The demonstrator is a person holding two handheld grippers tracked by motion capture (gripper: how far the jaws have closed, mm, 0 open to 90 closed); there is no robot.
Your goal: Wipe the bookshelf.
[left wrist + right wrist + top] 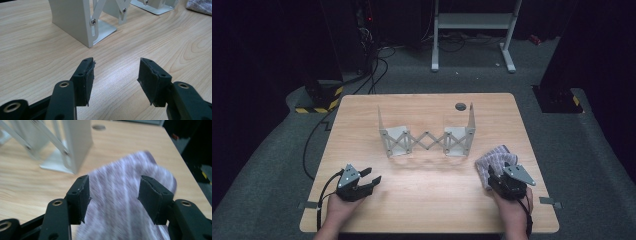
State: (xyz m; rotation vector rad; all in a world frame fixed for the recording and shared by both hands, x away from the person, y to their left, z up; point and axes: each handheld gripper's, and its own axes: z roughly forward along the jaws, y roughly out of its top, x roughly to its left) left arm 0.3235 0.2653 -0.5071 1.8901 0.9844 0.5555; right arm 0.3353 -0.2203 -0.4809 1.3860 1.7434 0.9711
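A white metal scissor rack [427, 137] stands stretched out in the middle of the wooden table [422, 205]. To its right lies a crumpled purple-and-white striped cloth [494, 157]. My right gripper [493, 175] sits at the cloth's near edge. In the right gripper view its jaws [113, 192] stand open, with the blurred cloth [117, 180] lying between and beyond them and the pads not pressing on it. My left gripper [373, 176] rests at the near left, open and empty. In the left gripper view the left gripper [116, 72] points at the rack's end plate [75, 20] over bare wood.
A round cable hole [460, 106] sits near the table's far edge. Behind the table, on the grey carpet, stand a white stand frame [472, 22] and black cables [377, 67]. Bare wood lies between the two grippers.
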